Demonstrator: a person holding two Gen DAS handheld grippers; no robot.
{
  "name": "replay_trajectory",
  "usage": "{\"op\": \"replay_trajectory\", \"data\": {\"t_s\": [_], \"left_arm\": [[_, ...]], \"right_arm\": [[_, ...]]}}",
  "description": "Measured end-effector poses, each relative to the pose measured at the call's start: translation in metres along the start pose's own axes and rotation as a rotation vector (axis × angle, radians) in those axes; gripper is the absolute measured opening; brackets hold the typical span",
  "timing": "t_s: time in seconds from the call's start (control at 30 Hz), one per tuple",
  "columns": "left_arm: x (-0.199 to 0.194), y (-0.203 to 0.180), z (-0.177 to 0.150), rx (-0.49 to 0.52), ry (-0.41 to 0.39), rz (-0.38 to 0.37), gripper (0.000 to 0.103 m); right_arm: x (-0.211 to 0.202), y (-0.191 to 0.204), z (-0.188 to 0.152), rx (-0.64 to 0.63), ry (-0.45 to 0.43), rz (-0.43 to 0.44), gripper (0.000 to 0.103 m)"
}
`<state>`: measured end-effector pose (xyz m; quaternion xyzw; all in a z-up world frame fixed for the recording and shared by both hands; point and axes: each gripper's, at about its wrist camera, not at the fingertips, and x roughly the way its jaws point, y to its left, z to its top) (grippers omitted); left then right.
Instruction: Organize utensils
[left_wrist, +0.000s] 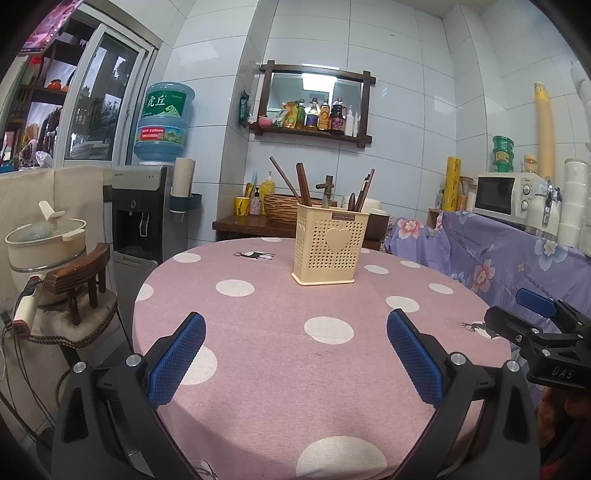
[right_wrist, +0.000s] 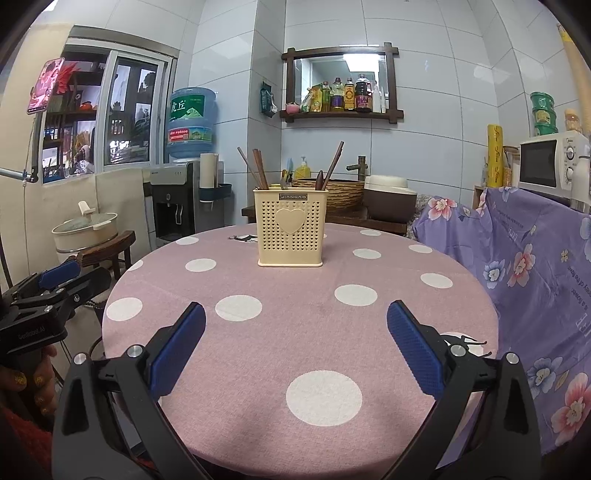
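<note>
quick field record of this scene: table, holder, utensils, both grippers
table: round table, pink cloth with white dots
holder: cream perforated utensil holder, upright, on the far half of the table
utensils: dark wooden utensils standing in the holder, handles sticking up; exact count unclear
loose utensils on table: none visible
left gripper: left gripper open, empty, above the near edge of the table
right gripper: right gripper open, empty, above the near edge of the table
contact: neither gripper touches the holder
</note>
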<state>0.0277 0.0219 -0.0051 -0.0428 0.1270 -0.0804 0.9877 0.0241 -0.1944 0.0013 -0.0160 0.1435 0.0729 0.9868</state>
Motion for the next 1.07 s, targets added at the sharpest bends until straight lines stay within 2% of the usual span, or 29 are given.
{"op": "replay_trajectory", "data": {"t_s": [0.1,0.3,0.67,1.07], "left_arm": [[0.0018,-0.0008,-0.0008,0.013,0.017,-0.002,0.098],[-0.0008,-0.0034,-0.0015,0.035,-0.001,0.012,0.098],[0.0033,0.0034,-0.0025,-0.002,0.02,0.013,0.098],[0.0068,0.0023,-0.0045,0.003,0.05,0.01,0.098]], "right_arm": [[0.0003,0.0002,-0.0003,0.0,0.002,0.0,0.097],[0.0005,0.0006,-0.0004,-0.001,0.003,0.001,0.097],[0.0027,0.0035,-0.0041,0.004,0.011,-0.004,0.097],[0.0045,0.0041,-0.0056,0.007,0.018,-0.003,0.097]]}}
